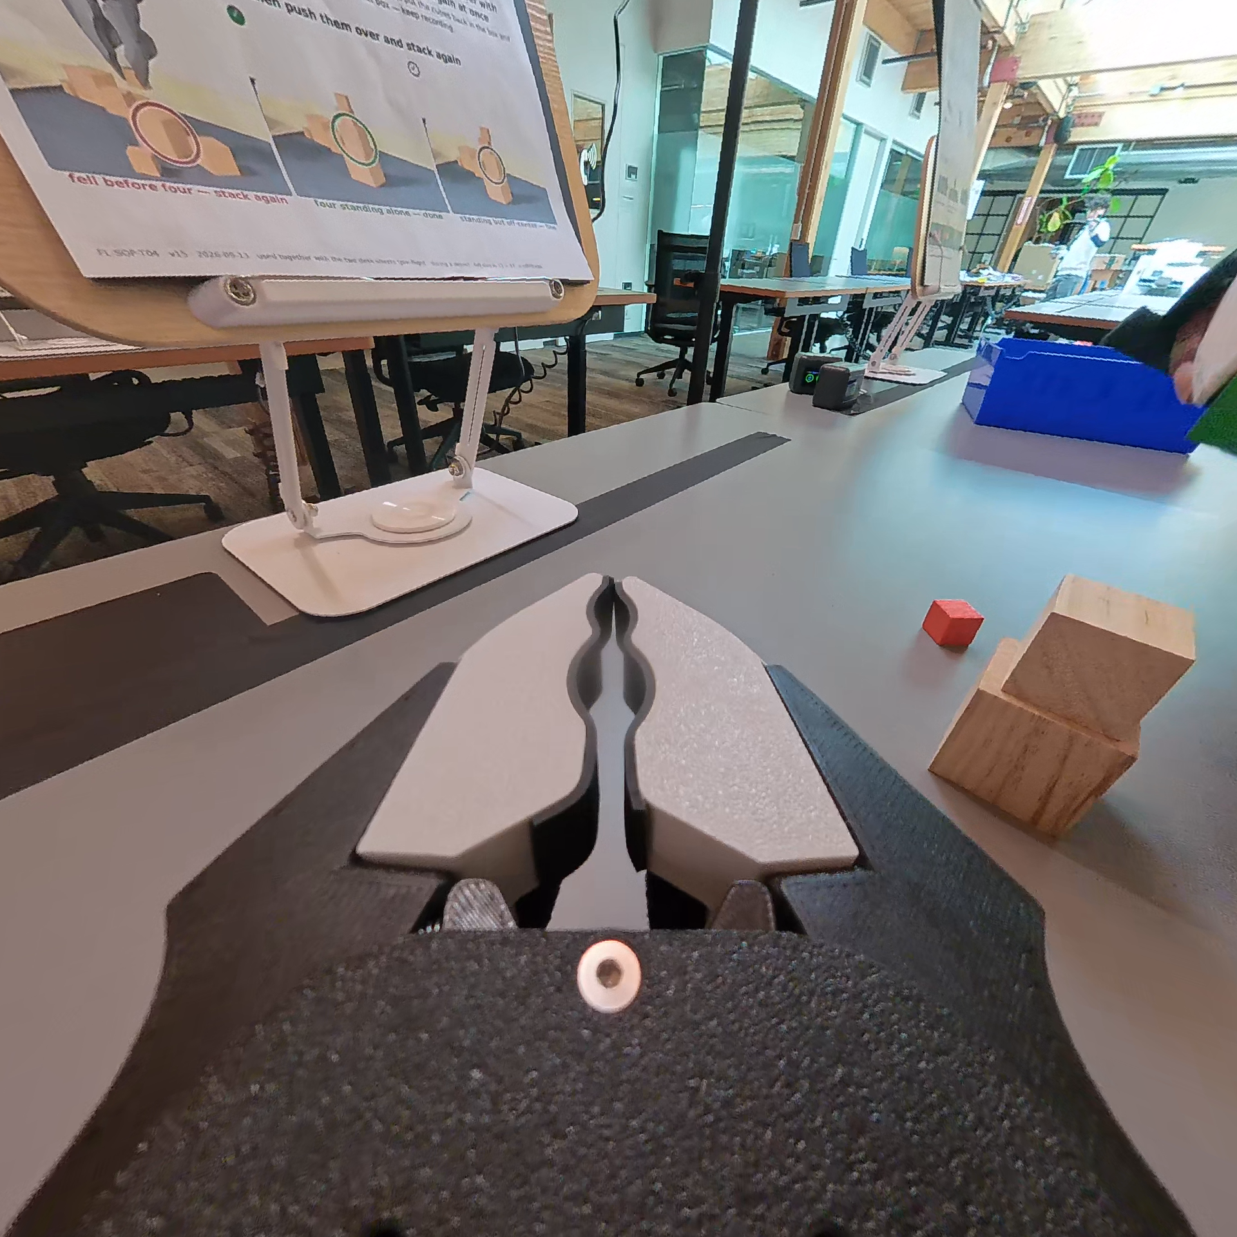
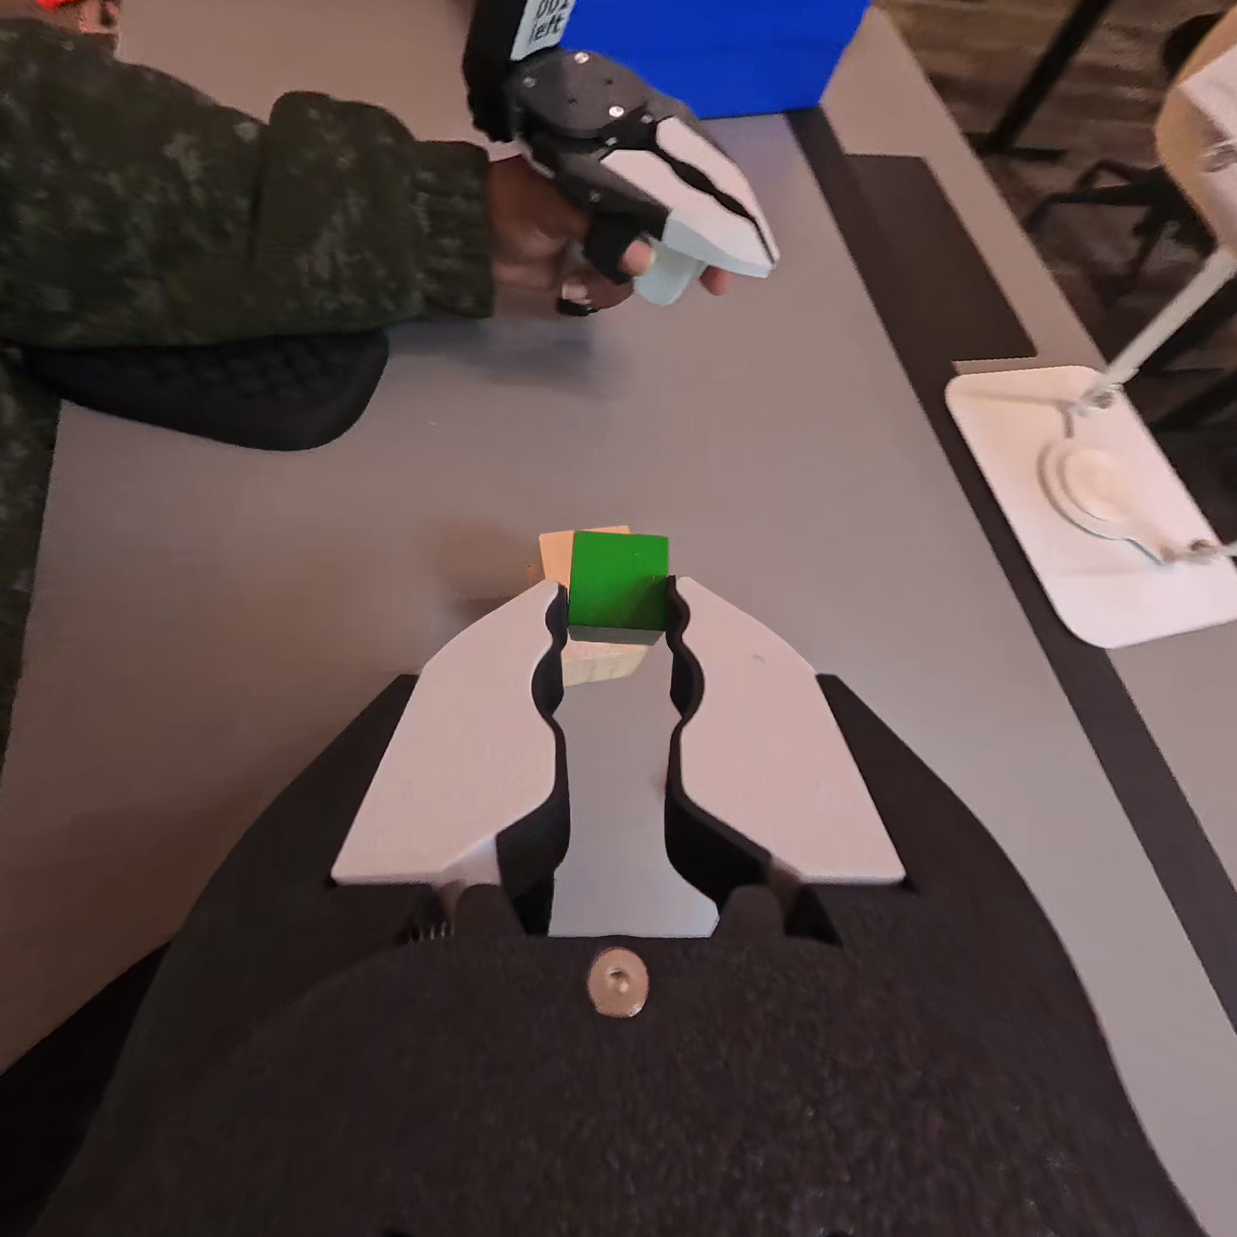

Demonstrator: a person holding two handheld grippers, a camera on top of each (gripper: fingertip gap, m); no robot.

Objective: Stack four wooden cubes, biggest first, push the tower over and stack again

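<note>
Room: an open office with rows of desks, black office chairs, timber posts and glass partitions; a person stands far off at the back.
Surface: a grey table crossed by strips of black tape.
Left gripper: low over the table, its white fingers closed tip to tip with nothing between them. In the right wrist view it is seen in a hand coming out of a dark green patterned sleeve, above the table and well apart from the blocks.
Right gripper: its jaws hold a green cube, the black pads pressed on the cube's two sides.
Green cube: in the right gripper's fingertips, directly above the pale wooden blocks; whether it touches them cannot be told.
Wooden blocks: two pale wooden cubes, the upper one tilted and leaning on the lower, to the right of the left gripper.
Red cube: small, alone on the table just beyond the wooden cubes.
Blue bin: farther back on the right side of the table.
Stand: a white document stand on the black tape ahead of the left gripper, carrying a printed sheet on a wooden board.
Far end: two small dark devices sit on the table beside a second stand.
</note>
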